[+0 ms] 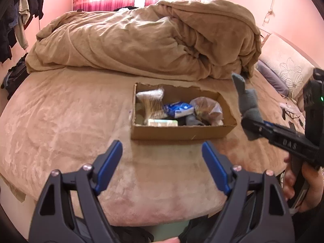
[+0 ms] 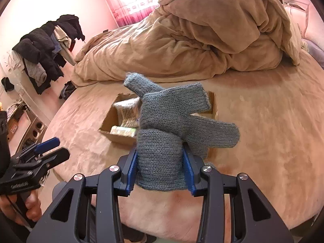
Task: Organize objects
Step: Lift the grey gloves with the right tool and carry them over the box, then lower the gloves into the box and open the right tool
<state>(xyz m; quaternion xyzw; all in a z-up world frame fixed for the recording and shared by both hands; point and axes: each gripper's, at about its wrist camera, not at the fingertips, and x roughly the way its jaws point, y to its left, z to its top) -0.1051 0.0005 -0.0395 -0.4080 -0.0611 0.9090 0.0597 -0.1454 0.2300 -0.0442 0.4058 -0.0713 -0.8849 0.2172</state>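
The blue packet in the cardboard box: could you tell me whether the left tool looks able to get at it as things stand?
Probably yes. The left tool is open and empty, facing the cardboard box, whose top is open. The blue packet lies exposed on top; bare bed lies between.

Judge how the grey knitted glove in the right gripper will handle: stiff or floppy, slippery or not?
The grey knitted glove is probably soft and floppy: it bunches where the right gripper clamps it, and its fingers splay loosely. The fuzzy knit likely resists slipping. It seems light and should drop limply into the cardboard box.
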